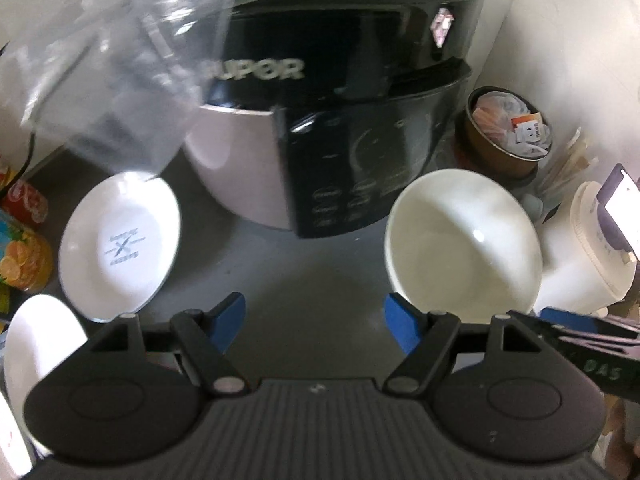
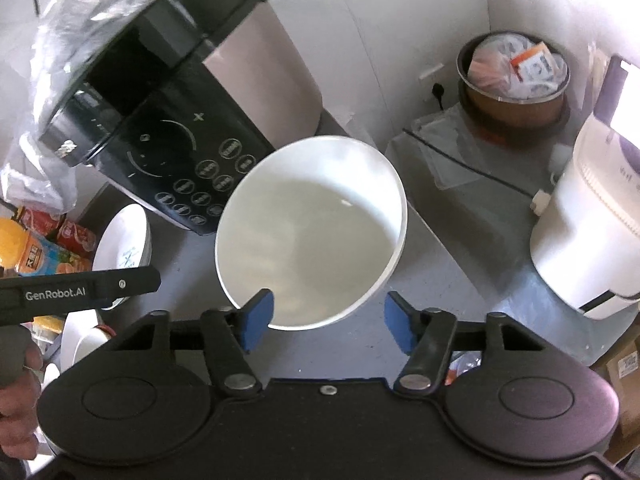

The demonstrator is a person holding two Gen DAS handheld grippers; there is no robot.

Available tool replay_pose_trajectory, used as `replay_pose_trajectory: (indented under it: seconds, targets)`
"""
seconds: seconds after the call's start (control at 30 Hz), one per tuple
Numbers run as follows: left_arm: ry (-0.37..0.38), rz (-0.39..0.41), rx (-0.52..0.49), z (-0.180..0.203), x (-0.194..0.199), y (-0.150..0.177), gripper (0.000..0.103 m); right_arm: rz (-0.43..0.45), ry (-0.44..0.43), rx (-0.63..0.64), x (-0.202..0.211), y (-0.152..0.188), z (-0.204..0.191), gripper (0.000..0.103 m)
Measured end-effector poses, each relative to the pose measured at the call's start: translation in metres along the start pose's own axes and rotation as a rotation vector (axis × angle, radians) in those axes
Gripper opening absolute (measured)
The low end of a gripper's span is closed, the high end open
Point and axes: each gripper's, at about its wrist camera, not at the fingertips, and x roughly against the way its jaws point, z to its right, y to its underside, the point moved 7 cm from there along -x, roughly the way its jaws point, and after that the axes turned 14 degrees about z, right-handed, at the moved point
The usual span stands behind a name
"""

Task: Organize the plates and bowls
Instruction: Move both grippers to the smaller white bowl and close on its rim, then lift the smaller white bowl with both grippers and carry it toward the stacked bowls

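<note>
A white bowl (image 2: pixel 312 232) stands on the grey counter (image 2: pixel 432 280) in front of a black rice cooker; it also shows in the left wrist view (image 1: pixel 460 240). My right gripper (image 2: pixel 326 320) is open, its jaws wide apart just short of the bowl's near rim, with its left fingertip overlapping the rim in the view. A white plate with a printed mark (image 1: pixel 120 244) lies left of the cooker; it also shows in the right wrist view (image 2: pixel 124 248). Another white dish (image 1: pixel 40 344) sits at the lower left. My left gripper (image 1: pixel 314 320) is open and empty above bare counter between plate and bowl.
A black and pink rice cooker (image 1: pixel 332 140) under a clear plastic bag (image 1: pixel 120 60) fills the back. A brown pot of packets (image 2: pixel 516 80) and a white appliance (image 2: pixel 588 224) stand at the right. Drink cartons and cans (image 1: pixel 24 240) crowd the left.
</note>
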Motion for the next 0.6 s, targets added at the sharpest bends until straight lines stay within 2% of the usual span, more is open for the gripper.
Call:
replay_pose_trajectory:
  seconds: [0.07, 0.23, 0.6]
  targets:
    - [0.007, 0.001, -0.011, 0.007, -0.003, -0.002, 0.076, -0.019, -0.002, -0.020, -0.007, 0.001, 0.004, 0.045]
    - [0.027, -0.008, -0.031, 0.021, -0.012, 0.001, 0.076, -0.059, 0.035, 0.004, -0.018, 0.005, 0.010, 0.030]
    - [0.039, -0.030, -0.010, 0.027, -0.030, 0.010, 0.073, -0.079, 0.006, 0.051, -0.017, 0.003, 0.009, 0.024]
